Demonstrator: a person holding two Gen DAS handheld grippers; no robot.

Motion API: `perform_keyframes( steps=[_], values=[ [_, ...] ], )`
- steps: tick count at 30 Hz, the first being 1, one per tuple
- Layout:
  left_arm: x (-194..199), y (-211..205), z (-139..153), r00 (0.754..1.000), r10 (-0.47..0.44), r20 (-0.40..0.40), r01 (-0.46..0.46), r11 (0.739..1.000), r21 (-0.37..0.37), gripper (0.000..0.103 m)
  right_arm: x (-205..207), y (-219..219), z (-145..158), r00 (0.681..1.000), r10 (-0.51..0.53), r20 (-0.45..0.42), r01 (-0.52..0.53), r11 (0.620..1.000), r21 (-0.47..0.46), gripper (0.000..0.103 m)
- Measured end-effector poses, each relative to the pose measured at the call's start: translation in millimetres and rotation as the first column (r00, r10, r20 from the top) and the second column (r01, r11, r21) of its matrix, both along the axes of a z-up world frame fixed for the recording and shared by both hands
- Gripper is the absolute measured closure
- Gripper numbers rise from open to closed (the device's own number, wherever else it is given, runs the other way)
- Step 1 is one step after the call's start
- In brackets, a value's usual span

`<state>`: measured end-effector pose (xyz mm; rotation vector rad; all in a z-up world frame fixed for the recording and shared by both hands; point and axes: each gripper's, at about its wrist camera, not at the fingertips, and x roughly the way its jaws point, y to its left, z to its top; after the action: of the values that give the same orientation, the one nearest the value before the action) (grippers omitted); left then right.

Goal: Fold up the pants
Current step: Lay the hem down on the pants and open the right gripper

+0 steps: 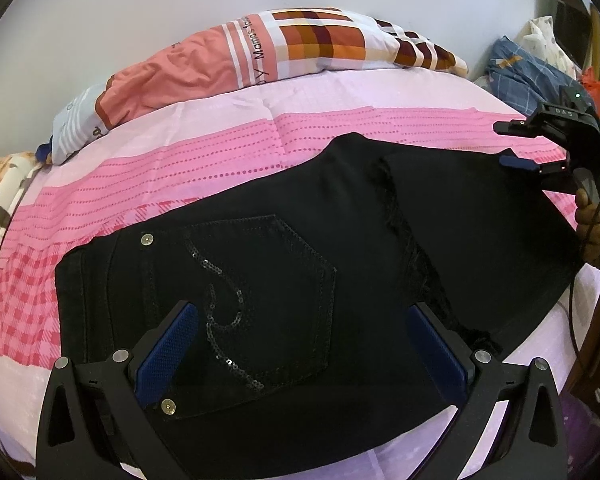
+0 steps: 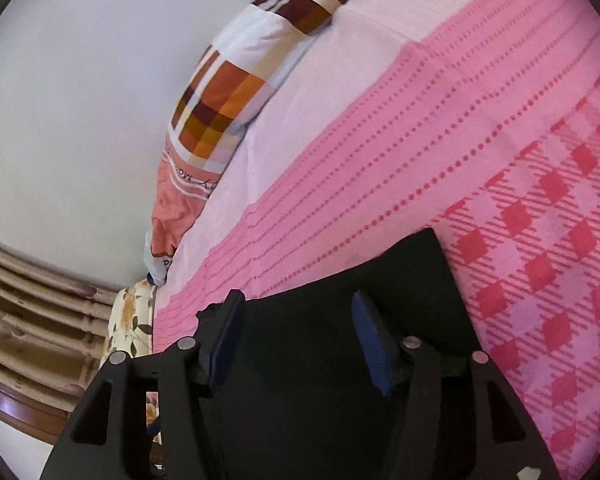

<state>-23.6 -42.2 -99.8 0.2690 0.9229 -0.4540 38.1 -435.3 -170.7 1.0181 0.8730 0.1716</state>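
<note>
- Left gripper (image 1: 302,354), bottom center of left wrist view: jaws spread wide, nothing clamped, blue pads (image 1: 168,356) hovering over back pocket (image 1: 260,300) with sequin swirl.
- Right gripper (image 2: 296,340), bottom center of right wrist view: jaws parted about halfway, pads off the cloth, black fabric beneath, nothing gripped.
- Same right gripper seen at right edge of left wrist view, held by a hand (image 1: 590,224).
- Black pants (image 1: 300,240) lay flat across center, leg folded over at right with frayed hem.
- Pink patterned bedsheet (image 1: 180,168) underneath.
- Folded blanket (image 1: 260,56) along upper center, by white wall (image 1: 140,0).
</note>
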Motion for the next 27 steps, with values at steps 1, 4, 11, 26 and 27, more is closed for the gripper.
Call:
perform_keyframes(
  steps=[1,4,11,26,27],
  values=[
    [0.2,0.2,-0.3,1.000,0.001,-0.002,-0.001,1.000,0.000,0.000,-0.1,-1.5,-0.1,1.000,-0.005,-0.001,0.005,1.000,0.013,0.051],
    [1.8,0.5,-1.9,1.000,0.007,-0.009,-0.007,1.000,0.002,0.000,-5.3,-1.8,9.1,0.999,-0.015,0.037,0.014,0.999,0.036,0.048],
    [1.7,-1.6,-5.4,1.000,-0.001,-0.014,0.001,1.000,0.019,0.000,-3.8,-12.1,1.6,0.999,-0.047,0.025,0.047,0.998,0.033,0.040],
    [1.6,5.6,3.8,0.999,-0.018,-0.043,0.014,0.996,-0.087,0.000,-42.6,-21.6,20.9,0.985,-0.099,0.145,0.076,0.985,0.152,0.037],
    [0.7,2.5,6.9,0.999,-0.034,-0.036,0.031,0.995,-0.094,0.000,-47.8,-19.7,21.5,0.983,-0.096,0.155,0.072,0.985,0.155,0.037]
  ],
)
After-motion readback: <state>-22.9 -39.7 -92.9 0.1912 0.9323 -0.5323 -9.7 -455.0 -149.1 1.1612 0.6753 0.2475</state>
